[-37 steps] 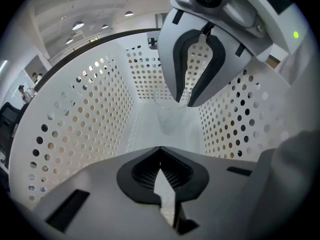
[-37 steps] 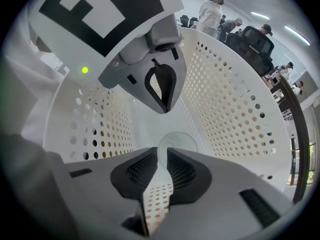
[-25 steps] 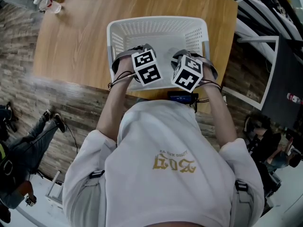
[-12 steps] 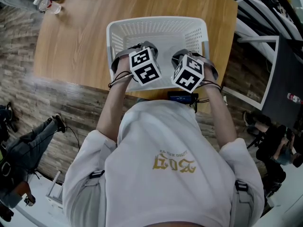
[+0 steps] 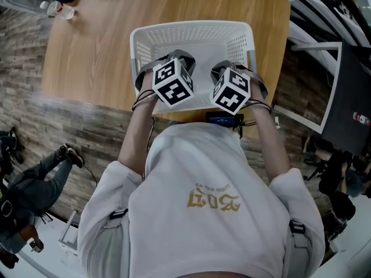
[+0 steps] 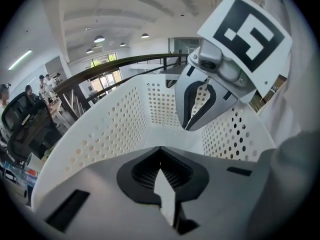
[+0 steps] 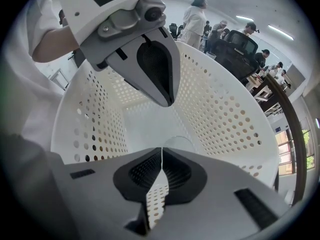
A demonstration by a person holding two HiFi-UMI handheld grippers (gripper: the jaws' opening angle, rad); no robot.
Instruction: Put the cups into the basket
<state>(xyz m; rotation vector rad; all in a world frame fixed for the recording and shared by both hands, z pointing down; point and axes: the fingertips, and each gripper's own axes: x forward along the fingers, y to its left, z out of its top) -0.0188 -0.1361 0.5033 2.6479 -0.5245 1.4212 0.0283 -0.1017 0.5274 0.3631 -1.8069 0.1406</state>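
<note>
The white perforated basket [image 5: 191, 26] stands on the wooden table [image 5: 93, 51], near its front edge. Both grippers hang over the basket's near half, side by side. My left gripper [image 5: 174, 61] is shut, its jaws meeting in a thin slit with nothing between them [image 6: 161, 156]. My right gripper [image 5: 232, 69] is shut too [image 7: 161, 156]. Just beyond its tips a faint clear curved edge [image 7: 176, 140] shows low in the basket; I cannot tell whether it is a cup. Each gripper view shows the other gripper [image 6: 200, 104] [image 7: 152, 66] over the basket.
Small clear containers [image 5: 59, 7] lie at the table's far left corner. A black device [image 5: 223, 120] sits at the table's near edge below the grippers. A person's legs [image 5: 35, 172] are on the floor to the left; a metal frame [image 5: 324, 80] stands to the right.
The left gripper has shifted slightly left and away, its marker cube turning. The right gripper has stayed put. The person on the floor at left has moved.
</note>
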